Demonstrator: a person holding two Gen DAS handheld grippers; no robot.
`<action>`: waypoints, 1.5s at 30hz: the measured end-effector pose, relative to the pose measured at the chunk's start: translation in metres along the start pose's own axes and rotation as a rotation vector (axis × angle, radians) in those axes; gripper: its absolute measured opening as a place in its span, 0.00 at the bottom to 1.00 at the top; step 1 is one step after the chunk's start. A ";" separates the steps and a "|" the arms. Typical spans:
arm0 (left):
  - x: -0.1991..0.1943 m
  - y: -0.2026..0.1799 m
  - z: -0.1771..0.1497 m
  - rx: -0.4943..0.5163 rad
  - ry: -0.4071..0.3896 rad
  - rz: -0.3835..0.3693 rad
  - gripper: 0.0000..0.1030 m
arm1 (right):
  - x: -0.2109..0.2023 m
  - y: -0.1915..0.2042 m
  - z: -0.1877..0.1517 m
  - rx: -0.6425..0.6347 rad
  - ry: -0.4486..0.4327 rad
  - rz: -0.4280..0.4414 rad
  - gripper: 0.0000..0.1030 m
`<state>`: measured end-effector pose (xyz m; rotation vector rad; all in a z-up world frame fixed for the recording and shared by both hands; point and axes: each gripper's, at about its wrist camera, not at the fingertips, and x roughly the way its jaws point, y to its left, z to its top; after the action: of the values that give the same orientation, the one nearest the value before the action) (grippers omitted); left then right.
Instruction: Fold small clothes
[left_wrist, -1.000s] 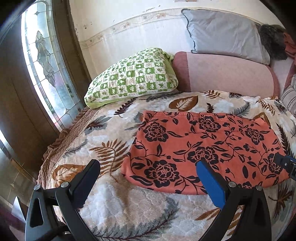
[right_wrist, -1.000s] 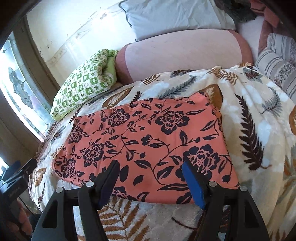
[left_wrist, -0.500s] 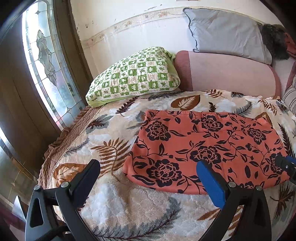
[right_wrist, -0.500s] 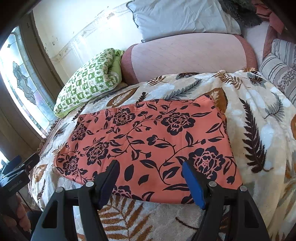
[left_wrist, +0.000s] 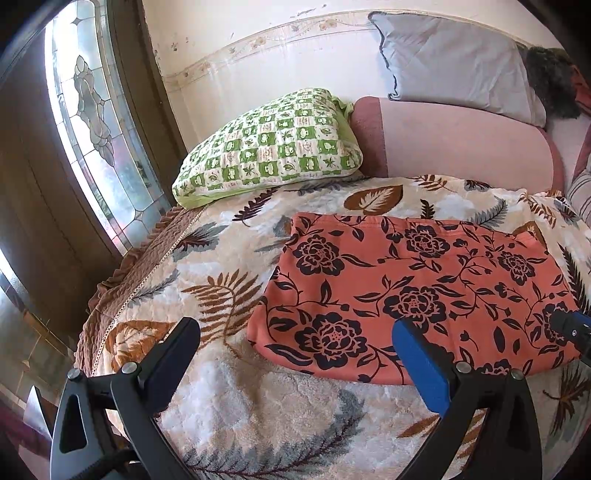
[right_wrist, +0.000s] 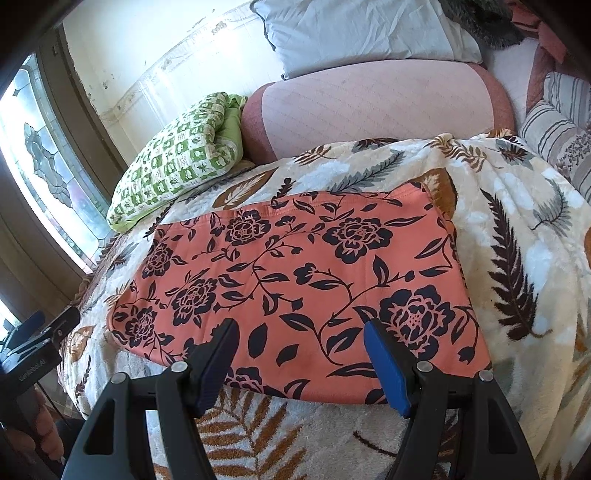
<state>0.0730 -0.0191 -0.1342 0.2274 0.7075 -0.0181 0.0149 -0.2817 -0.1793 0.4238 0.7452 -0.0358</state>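
A coral-orange garment with black flowers (left_wrist: 417, 291) (right_wrist: 303, 280) lies flat as a folded rectangle on the leaf-patterned blanket (left_wrist: 236, 391) (right_wrist: 517, 229). My left gripper (left_wrist: 295, 336) hovers open above the garment's near left corner, holding nothing. Over the garment's near edge, toward its right side, my right gripper (right_wrist: 299, 336) stands open, nothing between its fingers. The right gripper's tip (left_wrist: 572, 328) shows at the right edge of the left wrist view. The left gripper's body (right_wrist: 33, 354) appears at the far left of the right wrist view, held by a hand.
A green checked pillow (left_wrist: 269, 147) (right_wrist: 173, 162) and a pink bolster (left_wrist: 458, 136) (right_wrist: 373, 107) lie against the wall behind the garment, a grey pillow (left_wrist: 454, 62) above them. Striped cushions (right_wrist: 557, 125) sit at right. A stained-glass window (left_wrist: 92, 107) and the bed's edge are at left.
Both views drifted slightly, so the garment and pillows sit a little further right in frame. Neither gripper's jaws changed, and the garment lies unmoved.
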 end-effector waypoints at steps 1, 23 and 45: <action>0.000 0.000 0.000 -0.001 0.002 -0.001 1.00 | 0.000 0.000 0.000 0.000 -0.001 -0.001 0.71; 0.002 0.006 -0.005 -0.022 0.009 0.007 1.00 | 0.005 0.004 -0.004 -0.016 -0.002 0.021 0.71; 0.028 0.022 -0.029 -0.071 0.032 -0.023 1.00 | 0.055 -0.027 -0.023 0.098 0.151 -0.122 0.62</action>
<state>0.0777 0.0102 -0.1692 0.1519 0.7414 -0.0109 0.0356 -0.2913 -0.2400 0.4777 0.9204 -0.1572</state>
